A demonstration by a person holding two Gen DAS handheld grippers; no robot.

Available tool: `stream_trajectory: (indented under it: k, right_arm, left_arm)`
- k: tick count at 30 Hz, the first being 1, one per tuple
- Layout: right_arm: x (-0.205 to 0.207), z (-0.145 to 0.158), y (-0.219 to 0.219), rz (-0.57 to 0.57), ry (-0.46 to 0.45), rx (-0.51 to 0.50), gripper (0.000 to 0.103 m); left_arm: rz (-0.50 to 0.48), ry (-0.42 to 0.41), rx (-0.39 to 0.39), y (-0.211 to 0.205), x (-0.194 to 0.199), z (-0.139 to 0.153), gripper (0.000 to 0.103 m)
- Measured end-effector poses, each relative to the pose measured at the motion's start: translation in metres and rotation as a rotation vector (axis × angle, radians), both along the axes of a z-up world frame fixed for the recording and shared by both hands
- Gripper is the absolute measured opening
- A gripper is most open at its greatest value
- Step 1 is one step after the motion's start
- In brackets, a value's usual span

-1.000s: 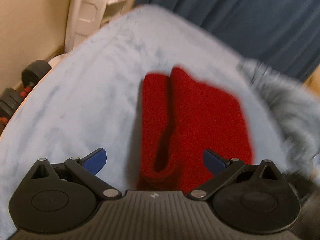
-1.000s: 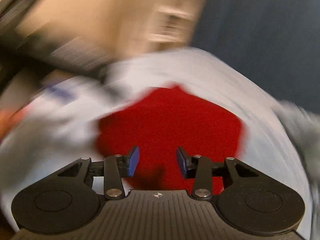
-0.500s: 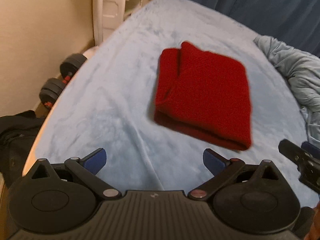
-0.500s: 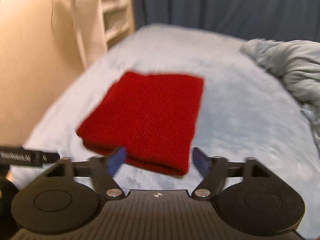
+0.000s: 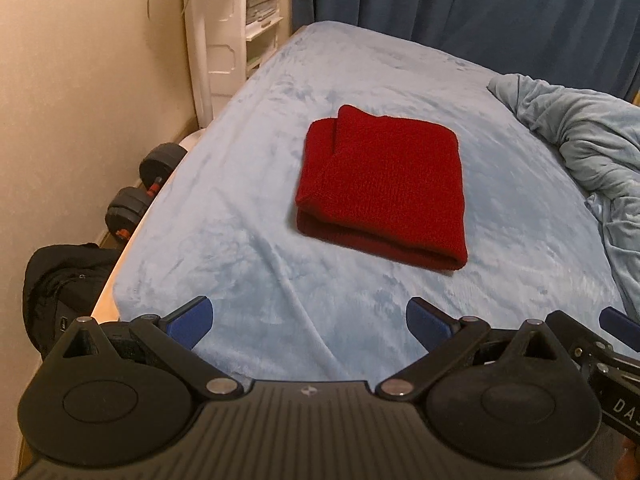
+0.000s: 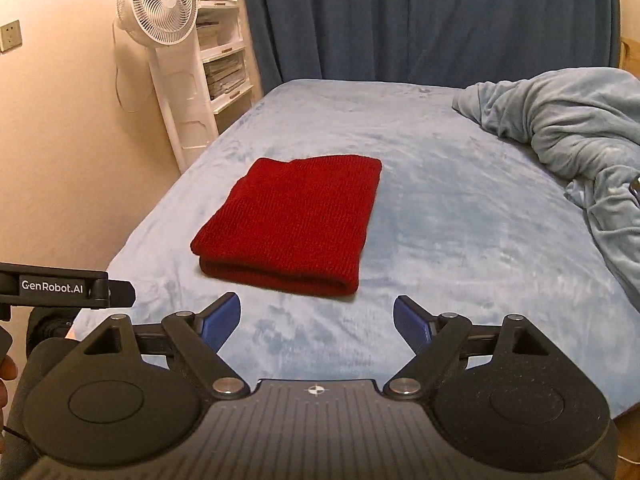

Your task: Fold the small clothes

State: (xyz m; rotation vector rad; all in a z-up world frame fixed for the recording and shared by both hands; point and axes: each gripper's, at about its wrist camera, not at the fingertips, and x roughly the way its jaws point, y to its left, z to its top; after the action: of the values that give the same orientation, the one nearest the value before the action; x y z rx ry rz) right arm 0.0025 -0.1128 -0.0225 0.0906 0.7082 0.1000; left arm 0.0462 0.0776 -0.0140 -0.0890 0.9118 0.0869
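Note:
A red knit garment (image 5: 384, 184) lies folded into a neat rectangle on the light blue bed cover (image 5: 248, 216); it also shows in the right wrist view (image 6: 292, 224). My left gripper (image 5: 308, 322) is open and empty, held back near the bed's near edge, well short of the garment. My right gripper (image 6: 316, 318) is open and empty, just short of the garment's near folded edge. The right gripper's tip shows at the left view's right edge (image 5: 616, 326), and the left gripper's body at the right view's left edge (image 6: 64, 286).
A rumpled pale blue blanket (image 6: 568, 120) lies along the bed's right side. A white fan (image 6: 160, 8) and white shelves (image 6: 224, 64) stand by the left wall. Dumbbells (image 5: 140, 200) and a black bag (image 5: 64, 276) sit on the floor at left. Dark blue curtains (image 6: 420, 16) hang behind.
Both grippers have pulled back and up from the red garment, which stays folded on the bed. The right gripper's jaws have opened wider.

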Motion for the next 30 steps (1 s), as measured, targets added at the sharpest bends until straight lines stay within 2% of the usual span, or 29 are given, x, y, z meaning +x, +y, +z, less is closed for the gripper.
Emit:
stream_trajectory:
  k: [7, 19, 25, 27, 30]
  right_arm:
    - [-0.005, 0.001, -0.001, 0.0, 0.001, 0.009, 0.085]
    - [0.015, -0.013, 0.001, 0.002, 0.061, 0.013, 0.085]
    - [0.036, -0.023, -0.006, -0.003, 0.103, 0.085, 0.087]
    - [0.047, -0.027, -0.011, -0.003, 0.115, 0.114, 0.088]
    - [0.071, -0.033, -0.023, 0.006, 0.131, 0.184, 0.089]
  left_arm:
    - [0.003, 0.006, 0.006, 0.002, 0.0, -0.001, 0.103]
    - [0.032, 0.054, -0.001, 0.011, 0.021, -0.016, 0.103]
    - [0.053, 0.087, 0.003, 0.012, 0.043, -0.028, 0.103]
    - [0.07, 0.094, -0.026, 0.013, 0.053, -0.034, 0.103]
    - [0.104, 0.096, -0.109, 0.018, 0.073, -0.045, 0.103]
